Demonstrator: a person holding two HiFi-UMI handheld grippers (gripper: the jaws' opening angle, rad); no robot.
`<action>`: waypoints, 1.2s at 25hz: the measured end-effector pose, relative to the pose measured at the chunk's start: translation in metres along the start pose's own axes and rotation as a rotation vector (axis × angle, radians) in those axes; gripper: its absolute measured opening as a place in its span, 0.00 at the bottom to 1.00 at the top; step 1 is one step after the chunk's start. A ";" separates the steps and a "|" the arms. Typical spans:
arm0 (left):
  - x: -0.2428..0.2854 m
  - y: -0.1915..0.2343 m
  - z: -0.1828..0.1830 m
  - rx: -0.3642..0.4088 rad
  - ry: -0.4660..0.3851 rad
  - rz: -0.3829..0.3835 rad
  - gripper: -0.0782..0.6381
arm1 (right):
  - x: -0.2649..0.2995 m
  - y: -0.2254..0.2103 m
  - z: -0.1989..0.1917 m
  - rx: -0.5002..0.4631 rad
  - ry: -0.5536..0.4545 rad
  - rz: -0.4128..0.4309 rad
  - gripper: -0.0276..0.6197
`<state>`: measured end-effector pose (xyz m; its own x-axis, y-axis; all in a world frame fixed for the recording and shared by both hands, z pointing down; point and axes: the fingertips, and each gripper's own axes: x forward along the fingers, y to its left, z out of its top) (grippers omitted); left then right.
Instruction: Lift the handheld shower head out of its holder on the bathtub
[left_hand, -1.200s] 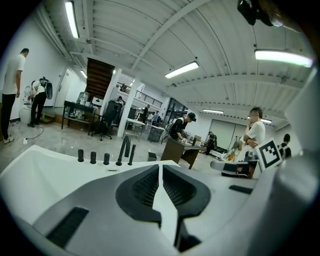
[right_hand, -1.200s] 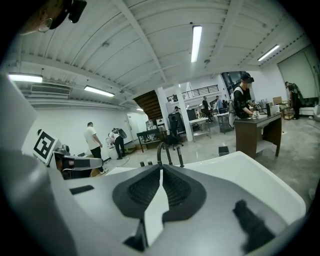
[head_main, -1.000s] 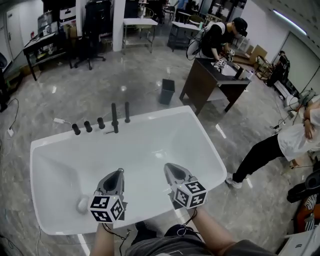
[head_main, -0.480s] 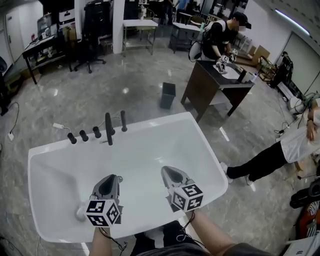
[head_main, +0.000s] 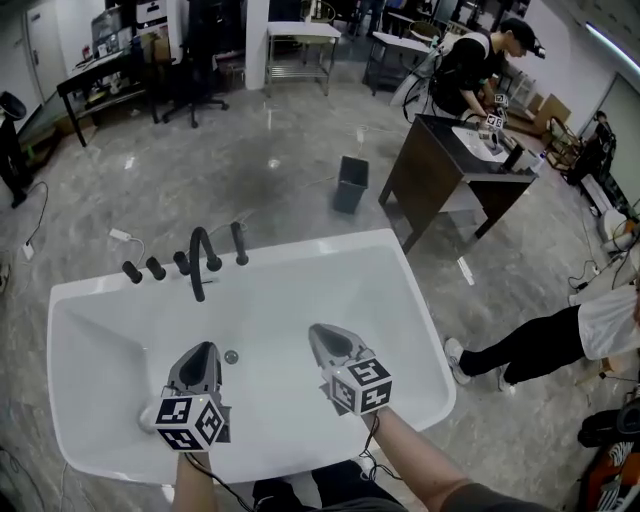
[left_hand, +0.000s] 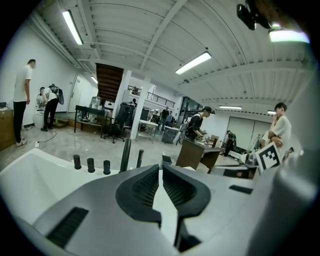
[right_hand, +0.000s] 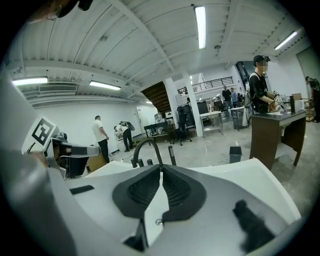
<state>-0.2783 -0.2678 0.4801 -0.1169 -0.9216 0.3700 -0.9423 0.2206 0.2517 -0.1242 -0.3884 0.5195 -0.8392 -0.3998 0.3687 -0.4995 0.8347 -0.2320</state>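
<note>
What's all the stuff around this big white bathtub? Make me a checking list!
Surface: white bathtub, only its drain showing inside.
Job's things: black handheld shower head stands upright in its holder on the far rim, beside the curved faucet and three knobs.
Clutter: nothing seen in the tub.
Grippers: left gripper and right gripper both shut, holding nothing, over the basin, apart from the shower head.
Cables: white lead on the floor behind the tub.
Surroundings: dark bin; dark desk with a person bent over it.
</note>
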 end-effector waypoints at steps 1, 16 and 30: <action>0.008 0.002 -0.002 -0.003 0.004 0.009 0.15 | 0.008 -0.005 0.001 -0.003 0.001 0.004 0.09; 0.095 0.076 -0.008 -0.027 -0.009 0.146 0.15 | 0.146 -0.042 0.012 -0.017 -0.012 0.107 0.09; 0.114 0.131 -0.030 -0.053 -0.019 0.196 0.15 | 0.251 -0.043 -0.005 -0.042 0.023 0.134 0.24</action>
<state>-0.4054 -0.3343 0.5817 -0.3027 -0.8652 0.3996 -0.8832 0.4122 0.2234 -0.3122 -0.5233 0.6265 -0.8925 -0.2752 0.3574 -0.3733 0.8953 -0.2429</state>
